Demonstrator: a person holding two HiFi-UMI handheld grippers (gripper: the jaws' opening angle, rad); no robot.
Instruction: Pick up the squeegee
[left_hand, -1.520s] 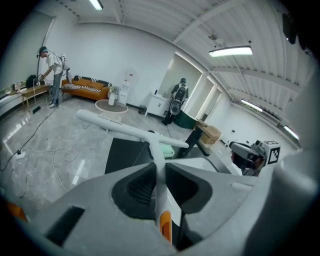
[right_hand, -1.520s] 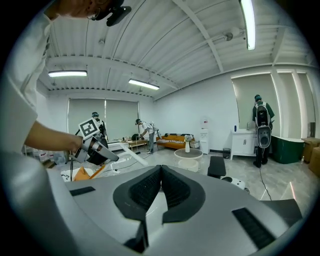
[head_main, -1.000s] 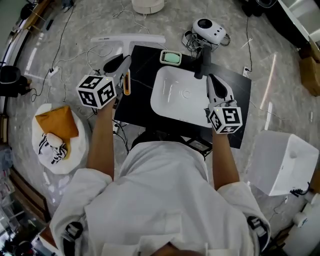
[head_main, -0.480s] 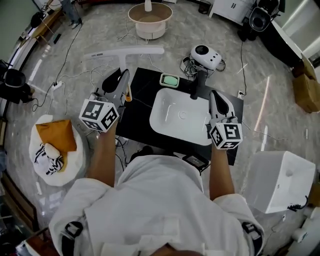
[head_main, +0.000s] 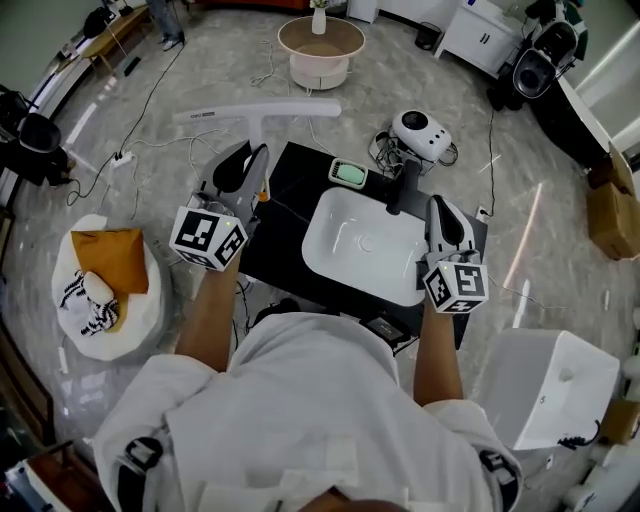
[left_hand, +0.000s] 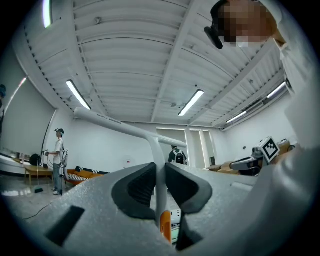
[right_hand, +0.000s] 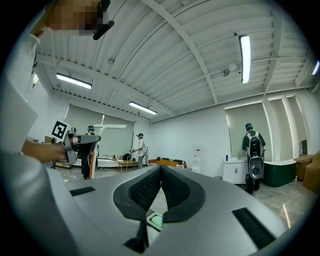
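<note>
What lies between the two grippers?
The head view shows the white sink basin on its black countertop between the left gripper and the right gripper.

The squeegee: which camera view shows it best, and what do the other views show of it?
The head view: the squeegee shows whole as a T, white bar and handle, in the left gripper. The left gripper view shows its handle clamped between the fingers, the bar beyond. The right gripper view shows it small, far left.
</note>
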